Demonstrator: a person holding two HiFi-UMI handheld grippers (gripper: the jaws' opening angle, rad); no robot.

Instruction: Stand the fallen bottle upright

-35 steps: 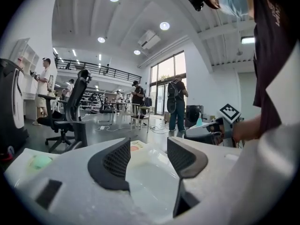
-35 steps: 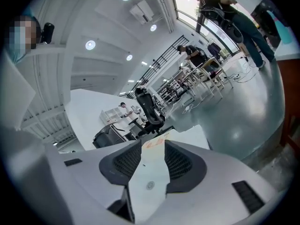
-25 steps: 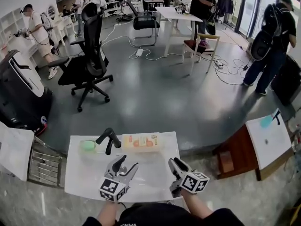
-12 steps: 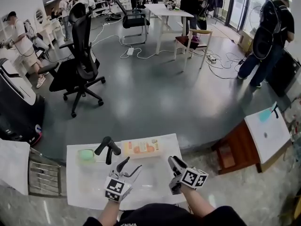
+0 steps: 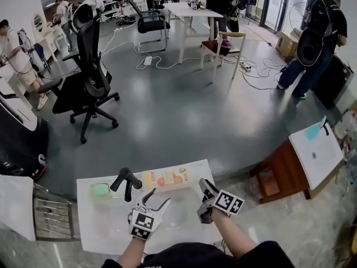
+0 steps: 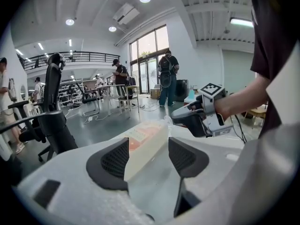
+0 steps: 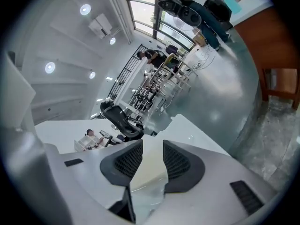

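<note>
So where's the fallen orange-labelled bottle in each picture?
Head view: pale plastic bottle with orange label at the white table's far edge.
Left gripper view: bottle centre, beyond the open left claw.
Right gripper view: probably the cream shape inside the closing right claw.
Shared landmark: black office chair.

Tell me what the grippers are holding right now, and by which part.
Nothing is held. The left gripper and the right gripper both have their jaws apart and empty; the bottle lies untouched on the table.
</note>
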